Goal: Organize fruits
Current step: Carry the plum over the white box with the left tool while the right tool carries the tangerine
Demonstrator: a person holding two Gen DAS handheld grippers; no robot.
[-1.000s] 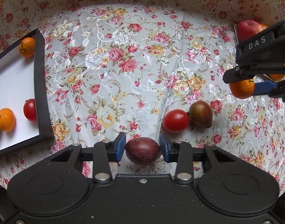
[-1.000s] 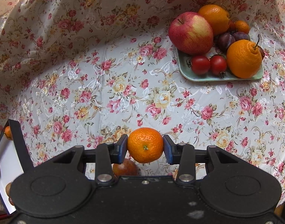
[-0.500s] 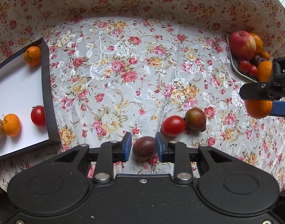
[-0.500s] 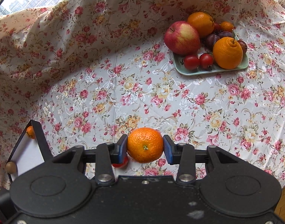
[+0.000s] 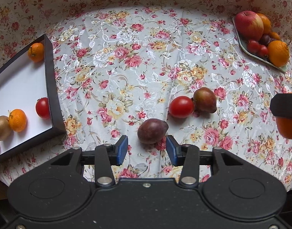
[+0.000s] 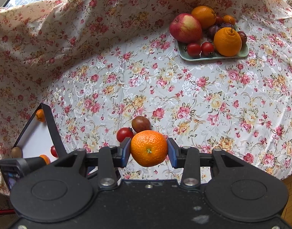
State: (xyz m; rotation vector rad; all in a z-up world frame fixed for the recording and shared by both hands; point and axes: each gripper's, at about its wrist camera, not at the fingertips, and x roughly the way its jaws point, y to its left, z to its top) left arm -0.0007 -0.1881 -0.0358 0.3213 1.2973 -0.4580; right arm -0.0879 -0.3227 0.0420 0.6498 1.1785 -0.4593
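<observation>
A dark purple plum (image 5: 152, 131) lies on the floral cloth just ahead of my left gripper (image 5: 147, 149), which is open and clear of it. Beyond the plum, a red tomato (image 5: 181, 107) rests against a reddish-green fruit (image 5: 205, 100). My right gripper (image 6: 148, 150) is shut on a mandarin (image 6: 148, 148), held above the cloth near the tomato (image 6: 124, 134) and the reddish-green fruit (image 6: 141, 124). That mandarin (image 5: 288, 126) shows at the right edge of the left wrist view.
A black-rimmed white tray (image 5: 50, 87) at the left holds mandarins, a tomato and a kiwi. A pale green plate (image 6: 212, 57) at the far right carries an apple, oranges, tomatoes and plums. The cloth rises as a wall behind.
My left gripper has opened and let go of the plum, which now lies on the cloth, and it has pulled back. My right gripper has risen and drawn back with the mandarin.
</observation>
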